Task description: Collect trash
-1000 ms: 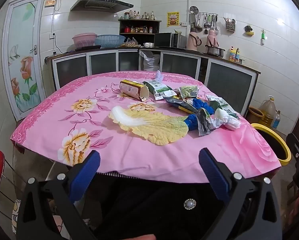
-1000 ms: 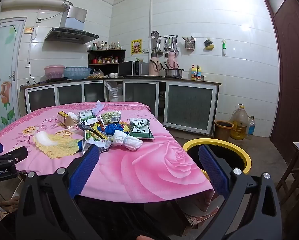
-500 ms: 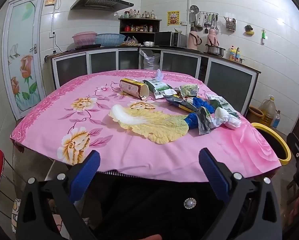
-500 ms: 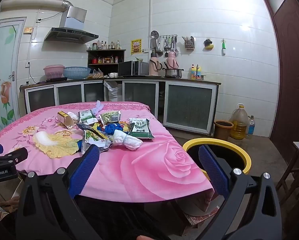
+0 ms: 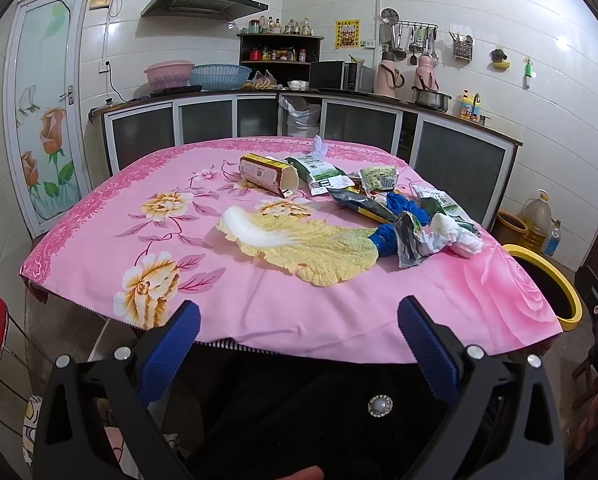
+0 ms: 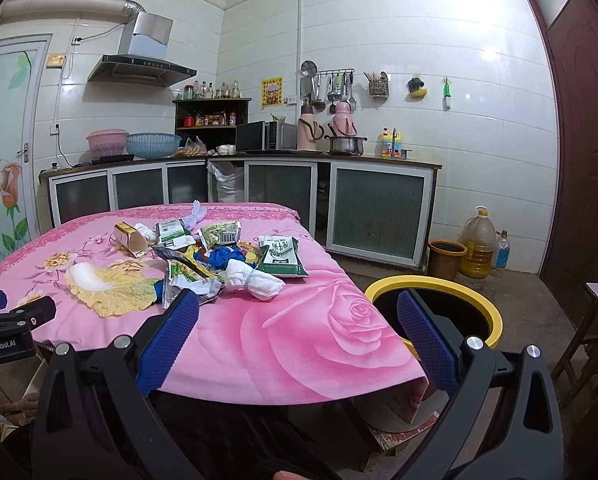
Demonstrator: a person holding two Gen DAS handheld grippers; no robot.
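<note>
Both grippers are held back from the near edge of the tabletop, jaws spread wide and empty: the left gripper faces the cabbage leaf, the right gripper sits with the yellow-rimmed bin just beyond its right finger. The trash lies ahead of both, well out of reach, heaped toward the bin side. All of it looks light. The cabbage leaf is limp and likely to tear; its thick white rib, ahead and left of the left gripper, seems the firmest place to pinch. The crumpled foil wrapper and green snack bag look thin and slippery, best nipped at a raised crease or edge. The white wad is soft and should squash into a grip. The carton, farthest off, is stiff but hollow; hold it across its flat sides.
</note>
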